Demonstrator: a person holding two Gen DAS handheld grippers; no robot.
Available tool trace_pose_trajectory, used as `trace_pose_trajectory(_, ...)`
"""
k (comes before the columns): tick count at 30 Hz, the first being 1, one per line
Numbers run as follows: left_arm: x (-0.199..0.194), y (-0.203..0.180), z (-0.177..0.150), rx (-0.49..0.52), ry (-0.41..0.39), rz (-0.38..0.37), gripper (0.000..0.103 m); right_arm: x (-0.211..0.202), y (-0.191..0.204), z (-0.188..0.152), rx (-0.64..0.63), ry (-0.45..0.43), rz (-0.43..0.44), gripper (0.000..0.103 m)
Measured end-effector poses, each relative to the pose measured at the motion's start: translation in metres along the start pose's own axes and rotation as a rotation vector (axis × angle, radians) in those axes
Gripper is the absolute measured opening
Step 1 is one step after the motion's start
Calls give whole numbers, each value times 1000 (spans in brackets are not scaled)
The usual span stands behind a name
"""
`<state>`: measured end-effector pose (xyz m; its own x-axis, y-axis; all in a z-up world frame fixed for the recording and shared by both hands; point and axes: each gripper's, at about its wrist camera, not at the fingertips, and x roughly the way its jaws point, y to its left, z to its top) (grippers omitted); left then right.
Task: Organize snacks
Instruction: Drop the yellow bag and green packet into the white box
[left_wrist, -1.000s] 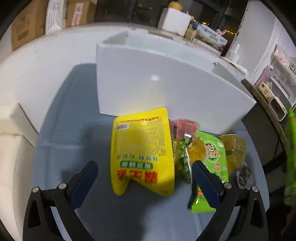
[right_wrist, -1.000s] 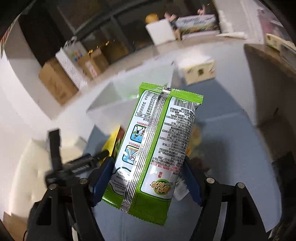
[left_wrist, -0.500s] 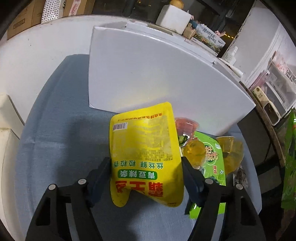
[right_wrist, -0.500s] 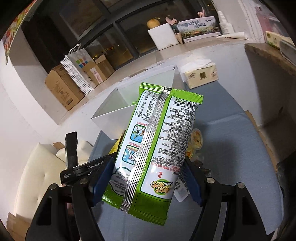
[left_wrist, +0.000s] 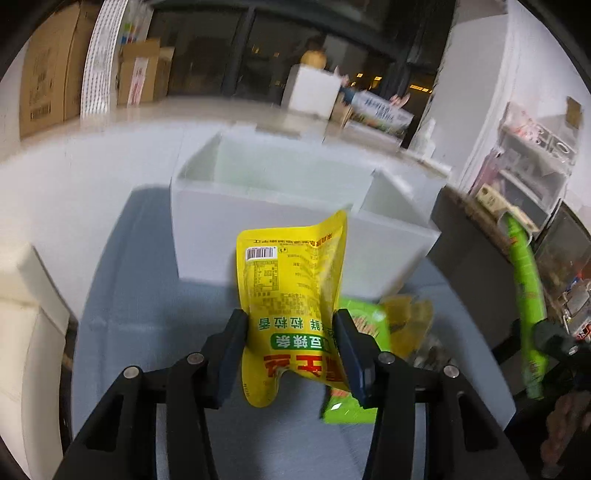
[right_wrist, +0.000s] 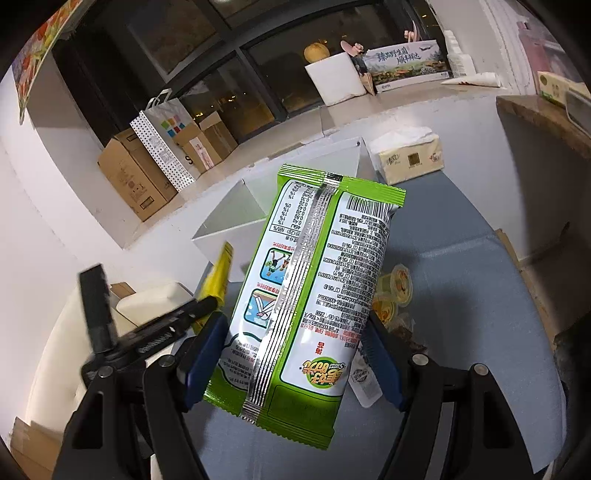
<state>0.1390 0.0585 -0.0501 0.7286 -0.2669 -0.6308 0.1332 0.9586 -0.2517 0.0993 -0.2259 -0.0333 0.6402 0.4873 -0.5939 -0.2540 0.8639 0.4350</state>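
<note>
Left tongs (left_wrist: 291, 347) closing on a yellow pouch (left_wrist: 291, 291), dark blue pads pressed against both its sides, print upside down, barcode near the top, bottom edge hanging clear of the blue-grey table (left_wrist: 129, 295). Pouch upright, bowed a little, in front of the white divided bin (left_wrist: 258, 206) that stands toward the table's far edge; two compartments visible, nothing to be made out inside. On the table just right of the left tongs: a green snack bag (left_wrist: 351, 402) lying flat, amber jelly cups (left_wrist: 410, 314) beside it, all somewhat blurred.

Right tongs (right_wrist: 295, 354) clamped on a green-and-white packet (right_wrist: 314, 295), back side showing, silver seam running down its length, barcode at the upper right; held tilted, well above the table surface. Behind and below it: more jelly cups (right_wrist: 400, 284) and small wrapped sweets (right_wrist: 365, 380) toward the table's right side. Tissue box (right_wrist: 410, 158) by the far right corner, just beside the bin. Seen from the right wrist, the yellow pouch edge-on at the left, gripped above the table's left part. Cardboard boxes (right_wrist: 133, 177) on the ledge beyond the table.
</note>
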Motion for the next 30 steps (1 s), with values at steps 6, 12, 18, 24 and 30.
trace_pose_trajectory(6,-4,-17,62,58,-87,0,53,18,8,55,-56,-34,23,77)
trace_pose_trajectory(12,51,-20,137,135,-87,31,57,89,13,128,-105,27,2,78)
trace_pose_trajectory(18,93,-1,165,110,-50,119,103,152,7,159,-140,115,-67,94)
trace_pose_trajectory(24,78,8,152,64,-58,124,103,133,-9,161,-99,52,-65,103)
trace_pose_trajectory(30,62,8,135,73,-58,126,103,88,6,155,-158,-27,-30,103)
